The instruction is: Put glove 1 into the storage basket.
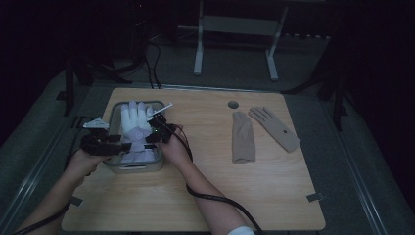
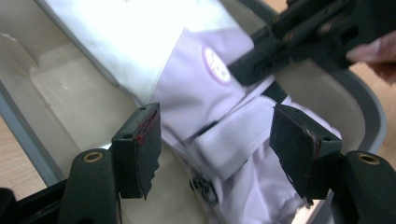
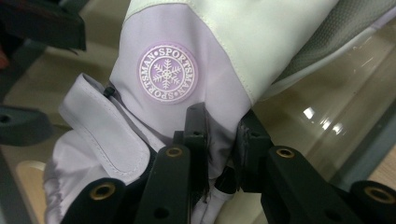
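Note:
A white and lilac ski glove (image 1: 134, 122) lies in a grey tray (image 1: 113, 111) at the table's left, fingers pointing away from me. Its lilac back carries a round snowflake badge (image 3: 167, 73). My right gripper (image 3: 219, 135) is shut on the lilac fabric of the glove (image 3: 196, 42) just below that badge; the high view has this gripper (image 1: 152, 134) at the glove's right side. My left gripper (image 2: 217, 140) stands open, its pads (image 2: 140, 142) spread on either side of the glove's cuff strap (image 2: 229, 144) without touching it. It comes in over the tray's left edge (image 1: 116, 140).
Two beige gloves (image 1: 243, 137) (image 1: 274, 128) lie flat on the right half of the wooden table (image 1: 195, 196). A round cable hole (image 1: 233, 105) sits near the far edge. The tray's pale floor (image 2: 60, 93) and grey rim (image 2: 369, 112) surround the glove closely.

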The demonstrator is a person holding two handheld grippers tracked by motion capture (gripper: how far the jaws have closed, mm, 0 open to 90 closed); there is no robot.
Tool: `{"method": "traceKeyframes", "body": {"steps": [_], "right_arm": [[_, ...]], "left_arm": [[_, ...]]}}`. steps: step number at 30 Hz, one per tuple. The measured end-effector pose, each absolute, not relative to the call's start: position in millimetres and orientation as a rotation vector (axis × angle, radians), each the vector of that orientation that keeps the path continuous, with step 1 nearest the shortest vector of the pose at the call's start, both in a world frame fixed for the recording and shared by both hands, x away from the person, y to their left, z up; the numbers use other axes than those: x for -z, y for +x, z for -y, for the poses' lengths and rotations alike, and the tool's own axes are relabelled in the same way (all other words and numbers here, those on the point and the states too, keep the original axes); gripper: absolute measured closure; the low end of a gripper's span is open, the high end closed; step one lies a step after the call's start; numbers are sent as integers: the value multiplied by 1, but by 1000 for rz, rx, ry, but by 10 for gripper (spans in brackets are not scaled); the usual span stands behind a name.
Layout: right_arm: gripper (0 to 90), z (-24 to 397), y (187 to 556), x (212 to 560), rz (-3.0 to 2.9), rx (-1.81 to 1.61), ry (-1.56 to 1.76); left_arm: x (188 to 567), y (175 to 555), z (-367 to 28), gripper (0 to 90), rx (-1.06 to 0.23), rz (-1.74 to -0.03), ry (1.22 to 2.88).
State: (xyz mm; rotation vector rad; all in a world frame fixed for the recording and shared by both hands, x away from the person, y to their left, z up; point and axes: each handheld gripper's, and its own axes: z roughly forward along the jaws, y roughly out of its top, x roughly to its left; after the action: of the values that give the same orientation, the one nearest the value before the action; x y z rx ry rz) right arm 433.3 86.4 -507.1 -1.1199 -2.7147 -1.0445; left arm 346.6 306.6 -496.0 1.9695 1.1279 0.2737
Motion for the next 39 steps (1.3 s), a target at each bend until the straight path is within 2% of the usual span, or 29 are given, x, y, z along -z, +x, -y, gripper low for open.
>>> {"method": "traceKeyframes", "body": {"steps": [6, 9, 12, 15, 18, 24, 32, 34, 39], "right_arm": [[659, -80, 434, 502, 2703, 1077, -1066], [485, -74, 433, 496, 2726, 1126, -1036], [412, -64, 433, 486, 2701, 1195, -1014], [273, -51, 432, 476, 2696, 1273, -1013], [189, -37, 431, 468, 2700, 1309, -1004], [169, -9, 428, 461, 2713, 1335, -984], [169, 18, 422, 459, 2737, 1347, -979], [169, 24, 421, 459, 2742, 1346, -984], [169, 38, 417, 459, 2769, 1350, -969]], "left_arm": [[493, 342, -301, 350, -284, -1101, 1958], [492, 340, -300, 350, -285, -1092, 1952], [493, 340, -298, 350, -283, -1093, 1948], [494, 340, -293, 350, -272, -1087, 1943], [492, 340, -286, 350, -270, -1067, 1945], [489, 338, -271, 346, -258, -1030, 1936], [481, 331, -245, 230, -242, -973, 1901], [479, 330, -239, 161, -232, -962, 1886], [475, 323, -222, 159, -253, -920, 1869]]}}
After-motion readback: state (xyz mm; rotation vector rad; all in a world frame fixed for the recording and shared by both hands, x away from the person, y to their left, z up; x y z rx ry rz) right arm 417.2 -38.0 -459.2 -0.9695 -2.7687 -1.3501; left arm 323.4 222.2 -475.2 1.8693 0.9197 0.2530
